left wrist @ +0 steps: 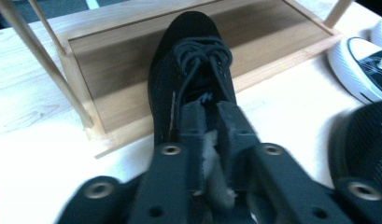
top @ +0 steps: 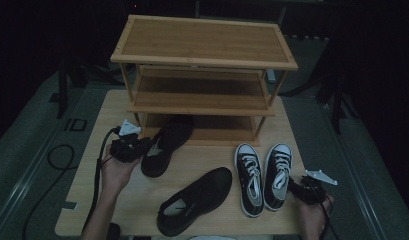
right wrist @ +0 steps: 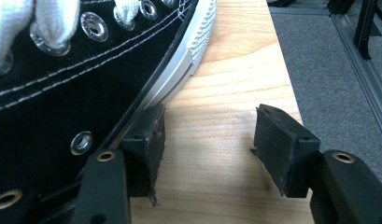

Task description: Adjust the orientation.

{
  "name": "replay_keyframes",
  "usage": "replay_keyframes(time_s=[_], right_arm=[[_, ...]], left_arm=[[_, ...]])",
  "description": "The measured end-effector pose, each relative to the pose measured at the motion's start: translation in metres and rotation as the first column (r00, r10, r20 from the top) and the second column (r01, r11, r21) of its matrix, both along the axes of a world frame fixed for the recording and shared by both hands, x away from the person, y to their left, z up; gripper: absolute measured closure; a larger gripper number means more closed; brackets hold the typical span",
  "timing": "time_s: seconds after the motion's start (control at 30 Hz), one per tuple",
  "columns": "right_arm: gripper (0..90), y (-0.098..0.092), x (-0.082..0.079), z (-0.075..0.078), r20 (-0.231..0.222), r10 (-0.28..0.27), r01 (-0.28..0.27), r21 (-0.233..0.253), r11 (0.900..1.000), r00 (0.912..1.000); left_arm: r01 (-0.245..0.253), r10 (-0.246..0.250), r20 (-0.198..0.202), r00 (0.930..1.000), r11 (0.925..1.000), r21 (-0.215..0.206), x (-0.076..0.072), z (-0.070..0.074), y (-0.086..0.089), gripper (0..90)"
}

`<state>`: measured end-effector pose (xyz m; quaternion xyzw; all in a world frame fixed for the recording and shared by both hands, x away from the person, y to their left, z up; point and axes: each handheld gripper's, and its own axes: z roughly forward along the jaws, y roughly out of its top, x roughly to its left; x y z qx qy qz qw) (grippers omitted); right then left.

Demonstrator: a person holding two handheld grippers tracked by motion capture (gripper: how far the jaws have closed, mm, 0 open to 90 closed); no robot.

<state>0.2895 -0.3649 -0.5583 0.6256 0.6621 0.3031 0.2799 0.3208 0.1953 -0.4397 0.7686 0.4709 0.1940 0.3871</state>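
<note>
A black lace-up shoe [top: 167,142] lies with its toe on the bottom shelf [left wrist: 118,60] of a wooden shoe rack [top: 202,42]. My left gripper [top: 137,147] is shut on its heel collar, and in the left gripper view the gripper [left wrist: 209,126] pinches the rim behind the laces of the shoe [left wrist: 188,74]. Its mate [top: 197,197] lies on the table at front centre. A black-and-white sneaker pair [top: 262,175] stands to the right. My right gripper [top: 297,189] is beside the right sneaker [right wrist: 62,84]. This gripper [right wrist: 209,135] is open, its left jaw against the sole.
The rack has three shelves; the upper two are bare. The table's right edge [right wrist: 282,70] runs close to my right gripper, with grey floor [right wrist: 328,70] beyond it. A cable [top: 59,160] loops on the floor at the left.
</note>
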Motion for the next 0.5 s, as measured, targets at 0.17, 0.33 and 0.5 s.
replay_keyframes(time_s=[0.17, 0.33, 0.5], right_arm=[[42.5, 0.0, 0.0, 0.0, 0.0, -0.001, 0.001, -0.001, 1.0, 1.0], [42.0, 0.0, -0.001, 0.0, 0.0, -0.003, 0.003, 0.0, 1.0, 1.0], [41.7, 0.0, -0.001, 0.0, 0.0, -0.002, 0.002, 0.0, 1.0, 1.0]], left_arm=[[0.006, -0.006, 0.009, 0.9999, 0.9999, 0.013, -0.013, 0.0, 0.011, 90.0], [-0.008, 0.008, 0.011, 0.9999, 0.9997, 0.021, -0.023, -0.005, 0.02, 90.0], [-0.028, 0.028, -0.014, 0.9995, 0.9994, 0.019, -0.031, -0.017, 0.029, 90.0]])
